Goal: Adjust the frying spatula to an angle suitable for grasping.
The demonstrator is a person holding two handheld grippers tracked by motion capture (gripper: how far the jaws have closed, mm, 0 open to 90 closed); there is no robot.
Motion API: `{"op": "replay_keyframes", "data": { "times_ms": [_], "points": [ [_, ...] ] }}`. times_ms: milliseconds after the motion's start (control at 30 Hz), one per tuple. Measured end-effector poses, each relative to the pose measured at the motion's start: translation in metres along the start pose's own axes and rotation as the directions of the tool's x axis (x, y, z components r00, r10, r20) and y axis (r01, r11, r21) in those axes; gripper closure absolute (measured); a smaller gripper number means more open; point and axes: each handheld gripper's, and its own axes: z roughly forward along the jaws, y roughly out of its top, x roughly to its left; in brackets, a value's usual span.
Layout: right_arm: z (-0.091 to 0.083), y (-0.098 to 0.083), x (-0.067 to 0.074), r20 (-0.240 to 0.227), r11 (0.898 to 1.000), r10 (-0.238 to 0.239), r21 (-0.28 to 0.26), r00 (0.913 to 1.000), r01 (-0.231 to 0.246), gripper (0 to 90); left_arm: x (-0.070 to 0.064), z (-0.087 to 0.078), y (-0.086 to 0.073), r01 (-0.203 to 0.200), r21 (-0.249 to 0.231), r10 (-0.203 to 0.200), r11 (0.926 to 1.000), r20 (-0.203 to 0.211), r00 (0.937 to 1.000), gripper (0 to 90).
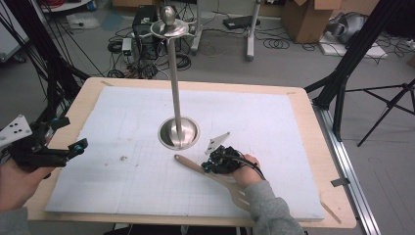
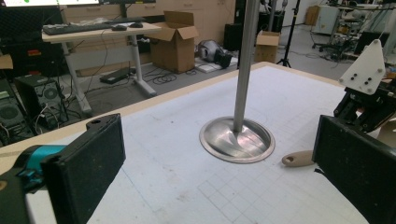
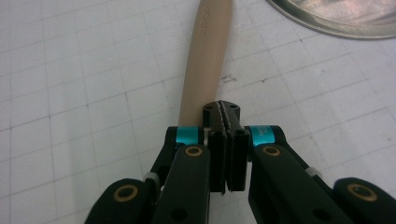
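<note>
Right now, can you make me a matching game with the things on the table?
Things:
1. spatula
2. stand
3. left hand-held gripper
4. right hand-held gripper

States:
A. jaws wide open
B. upright, silver
C. jaws closed together
D. lying flat, tan

Pairs: 1-D, 2-B, 3-A, 4-C

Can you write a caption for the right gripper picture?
Right gripper, jaws shut, over a tan spatula on the white mat.
</note>
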Motion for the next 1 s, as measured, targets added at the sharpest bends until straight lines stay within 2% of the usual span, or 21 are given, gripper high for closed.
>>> {"op": "replay_keyframes", "data": {
  "times_ms": [367,867,933,1000],
  "points": [
    [0.0020,0.0028,0.0038,-0.016,0.998,-0.058,0.000,0.9982,0.058,90.0,0.0004,0.0000,-0.0006,0.002,0.002,-0.002,1.0000,0.001,1.0000,3.1],
    [0.0032,0.0038,0.0056,-0.042,0.996,-0.094,-0.005,0.9947,0.094,90.0,0.0008,-0.0002,-0.0016,0.003,0.004,-0.003,1.0000,0.000,1.0000,3.1],
    [0.0032,0.0038,0.0056,-0.043,0.995,-0.095,-0.005,0.9945,0.095,90.0,0.0007,-0.0003,-0.0016,0.005,0.004,-0.005,1.0000,0.000,1.0000,3.1],
    [0.0035,0.0044,0.0060,-0.030,0.993,-0.118,-0.005,0.9925,0.118,90.0,0.0007,-0.0003,-0.0014,0.006,0.002,-0.006,1.0000,0.001,1.0000,3.1]
  ]
}}
